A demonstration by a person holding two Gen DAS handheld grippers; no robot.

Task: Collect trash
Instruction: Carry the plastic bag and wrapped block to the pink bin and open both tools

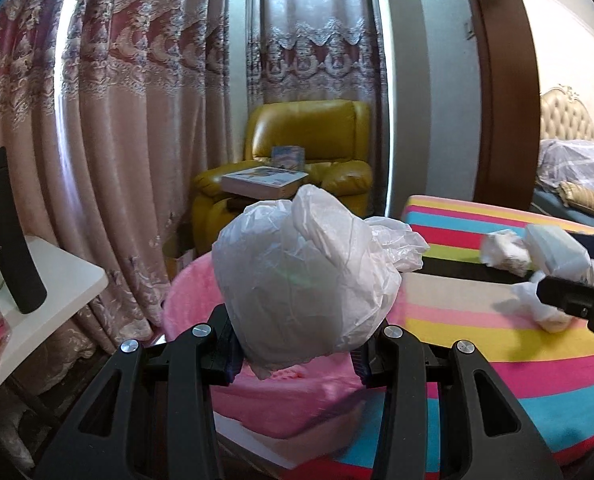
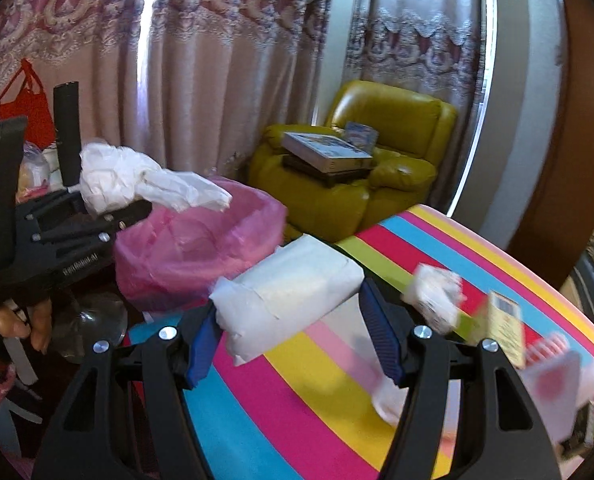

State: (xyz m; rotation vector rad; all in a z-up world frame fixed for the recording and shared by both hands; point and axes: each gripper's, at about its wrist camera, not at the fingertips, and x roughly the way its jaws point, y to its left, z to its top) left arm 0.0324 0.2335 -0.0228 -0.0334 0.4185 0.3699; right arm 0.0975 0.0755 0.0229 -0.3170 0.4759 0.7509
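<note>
Trash in my count: one crumpled white bag (image 1: pixel 301 276) clamped in my left gripper (image 1: pixel 295 354), one white wrapped packet (image 2: pixel 289 284) clamped in my right gripper (image 2: pixel 293 344), and at least three loose scraps on the striped table (image 2: pixel 297 396): a white wad (image 2: pixel 435 296), a yellow-green carton (image 2: pixel 505 328) and a pink-printed wrapper (image 2: pixel 557 376), all blurred. One bin (image 2: pixel 201 240) with a pink liner stands just off the table's left edge, its mouth open. I hold the bag above the bin's rim; the packet hangs over the table's left end, near the bin but not over it. Between packet and bin I see open room. Behind the bin sits one yellow armchair (image 1: pixel 309 148) with a box on its arm, backed by curtains. Left of the bin one white side table (image 1: pixel 53 280) carries a black flask (image 1: pixel 11 232) and a red bag (image 2: pixel 27 102)
</note>
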